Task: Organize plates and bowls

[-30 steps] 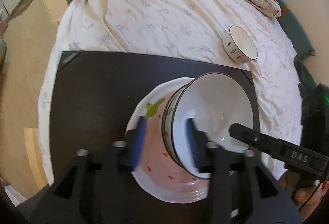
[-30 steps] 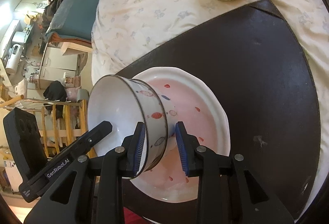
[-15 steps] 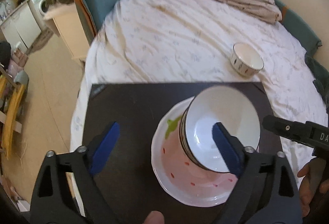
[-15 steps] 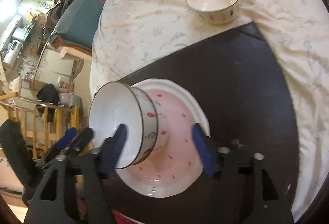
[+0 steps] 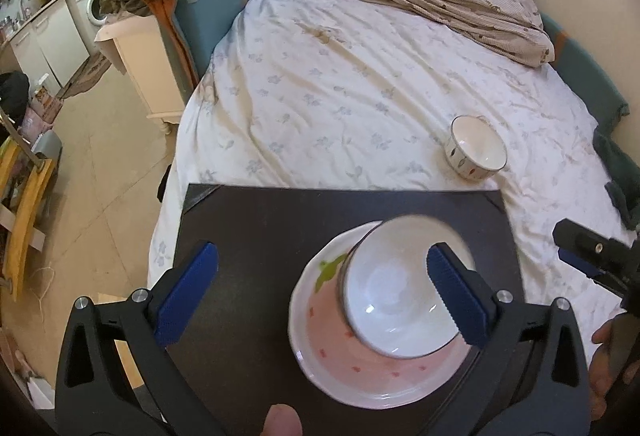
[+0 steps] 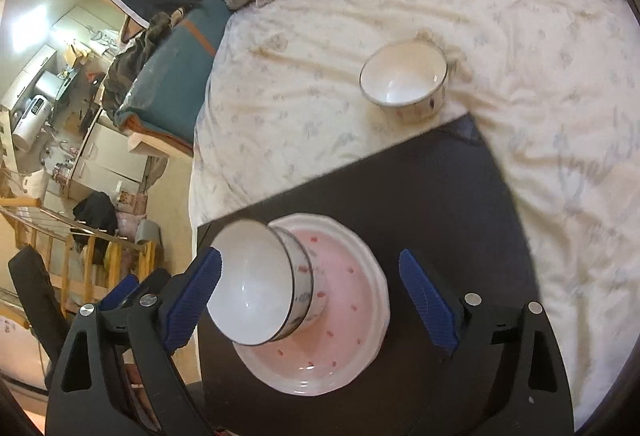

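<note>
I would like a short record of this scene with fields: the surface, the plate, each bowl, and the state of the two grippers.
surface: dark board lying on the bed sheet
plate: pink plate on the board
bowl one: white bowl standing in the plate, held by no gripper
bowl two: second bowl on the sheet, beyond the board
left gripper: open
right gripper: open
</note>
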{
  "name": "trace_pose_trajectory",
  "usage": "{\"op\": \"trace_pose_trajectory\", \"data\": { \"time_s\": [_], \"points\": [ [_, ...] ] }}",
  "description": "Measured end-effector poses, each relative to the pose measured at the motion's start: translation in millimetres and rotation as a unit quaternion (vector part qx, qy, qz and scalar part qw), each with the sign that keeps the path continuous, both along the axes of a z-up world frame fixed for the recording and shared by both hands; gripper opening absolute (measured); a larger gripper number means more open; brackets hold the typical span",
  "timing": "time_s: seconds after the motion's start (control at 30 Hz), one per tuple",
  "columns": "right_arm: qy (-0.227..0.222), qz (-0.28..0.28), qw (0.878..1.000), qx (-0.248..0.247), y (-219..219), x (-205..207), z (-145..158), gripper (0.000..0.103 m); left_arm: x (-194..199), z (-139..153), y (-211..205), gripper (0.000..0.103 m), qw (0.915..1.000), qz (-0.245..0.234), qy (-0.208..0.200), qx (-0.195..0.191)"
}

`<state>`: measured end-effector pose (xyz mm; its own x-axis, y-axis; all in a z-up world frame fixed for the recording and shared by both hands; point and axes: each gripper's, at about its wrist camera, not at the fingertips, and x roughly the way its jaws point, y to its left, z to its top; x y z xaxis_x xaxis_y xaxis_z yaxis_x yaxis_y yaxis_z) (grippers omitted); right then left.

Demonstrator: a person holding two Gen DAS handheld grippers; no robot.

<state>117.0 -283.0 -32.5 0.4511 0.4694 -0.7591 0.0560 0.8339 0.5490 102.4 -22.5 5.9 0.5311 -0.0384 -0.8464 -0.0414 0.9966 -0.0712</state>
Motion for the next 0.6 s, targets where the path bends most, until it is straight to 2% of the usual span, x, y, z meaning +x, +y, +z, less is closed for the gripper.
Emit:
{"op": "trace_pose_trajectory", "data": {
  "time_s": [0.13, 0.27, 0.47, 0.6],
  "points": [
    [-0.014, -0.001, 1.0, -0.025, -15.2, 12.8, 16.5, 0.093, 23.4, 19.7, -17.5, 0.103, 0.9999, -0.007, -0.008, 0.01],
    [-0.016, -0.024, 0.999, -0.025, -36.6, 30.6, 21.6, 0.093, 49.7, 30.9, -38.9, 0.103, 0.9995, -0.029, -0.002, 0.013],
    [-0.011, -0.041, 0.998, -0.051, -61.7, 66.3, 12.8, 0.093, 93.2, 32.4, -66.7, 0.103, 0.9989, -0.04, 0.025, 0.0],
    [0.003, -0.064, 0.997, -0.035, -84.7, 88.5, -0.1, 0.093, 126.0, 25.9, -83.0, 0.103, 0.998, -0.039, 0.049, -0.008]
  ]
}}
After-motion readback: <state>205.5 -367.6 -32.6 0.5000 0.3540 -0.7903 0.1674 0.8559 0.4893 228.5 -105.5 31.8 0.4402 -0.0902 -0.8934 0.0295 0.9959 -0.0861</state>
